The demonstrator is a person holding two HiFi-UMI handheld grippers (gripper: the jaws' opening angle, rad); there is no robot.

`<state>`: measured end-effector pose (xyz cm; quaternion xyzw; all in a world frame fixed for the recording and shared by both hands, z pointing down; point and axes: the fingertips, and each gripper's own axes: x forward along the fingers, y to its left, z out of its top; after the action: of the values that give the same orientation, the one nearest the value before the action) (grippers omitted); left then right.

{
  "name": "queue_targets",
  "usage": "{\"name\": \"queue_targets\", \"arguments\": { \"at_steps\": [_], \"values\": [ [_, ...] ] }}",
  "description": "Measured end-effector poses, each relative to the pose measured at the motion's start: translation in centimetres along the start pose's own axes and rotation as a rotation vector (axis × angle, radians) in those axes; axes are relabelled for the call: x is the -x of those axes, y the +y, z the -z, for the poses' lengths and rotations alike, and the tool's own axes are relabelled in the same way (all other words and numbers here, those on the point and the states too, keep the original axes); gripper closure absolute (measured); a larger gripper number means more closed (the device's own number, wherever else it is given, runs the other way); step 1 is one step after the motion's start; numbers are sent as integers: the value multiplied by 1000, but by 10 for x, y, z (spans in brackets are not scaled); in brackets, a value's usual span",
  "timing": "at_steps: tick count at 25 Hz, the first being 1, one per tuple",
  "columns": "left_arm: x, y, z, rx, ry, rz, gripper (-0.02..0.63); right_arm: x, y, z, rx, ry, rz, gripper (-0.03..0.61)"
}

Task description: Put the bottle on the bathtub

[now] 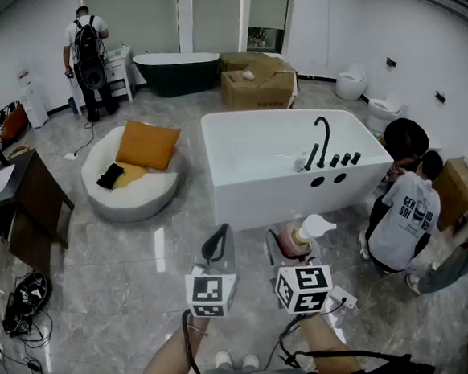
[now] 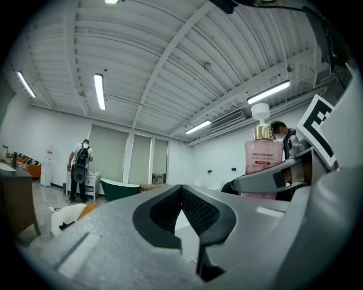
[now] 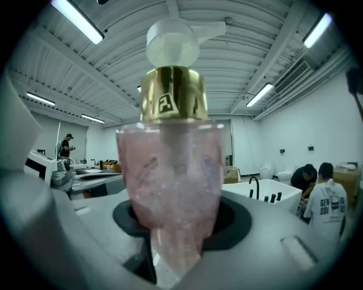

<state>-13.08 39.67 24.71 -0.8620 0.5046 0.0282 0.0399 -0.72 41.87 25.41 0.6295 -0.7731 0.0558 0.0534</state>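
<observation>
A pink pump bottle (image 1: 299,240) with a gold collar and a white pump stands upright in my right gripper (image 1: 294,248), which is shut on its body. The right gripper view is filled by the bottle (image 3: 170,175), with the right gripper (image 3: 176,229) clamped round its lower part. The white bathtub (image 1: 258,180) with a black faucet (image 1: 322,141) lies just ahead of both grippers, its near wall facing me. My left gripper (image 1: 219,240) hangs beside the right one, shut and empty. In the left gripper view the left gripper (image 2: 181,192) has its tips together, with the bottle (image 2: 264,161) at the right.
Two people crouch at the tub's right end (image 1: 406,217). A round white seat with an orange cushion (image 1: 146,145) sits left of the tub. A dark desk (image 1: 21,199) and floor cables (image 1: 21,304) are at the left. A dark tub (image 1: 178,69), cardboard boxes (image 1: 260,83) and a standing person (image 1: 88,56) are at the back.
</observation>
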Motion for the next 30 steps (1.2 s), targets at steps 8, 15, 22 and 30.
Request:
{"name": "queue_targets", "arguments": {
  "at_steps": [8, 15, 22, 30],
  "values": [
    [9, 4, 0, -7, 12, 5, 606, 7, 4, 3, -3, 1, 20, 365],
    [18, 12, -1, 14, -9, 25, 606, 10, 11, 9, -92, -10, 24, 364],
    [21, 25, 12, 19, 33, 37, 606, 15, 10, 13, -106, -3, 59, 364],
    [-2, 32, 26, 44, 42, 47, 606, -4, -13, 22, -141, 15, 105, 364]
  ]
}}
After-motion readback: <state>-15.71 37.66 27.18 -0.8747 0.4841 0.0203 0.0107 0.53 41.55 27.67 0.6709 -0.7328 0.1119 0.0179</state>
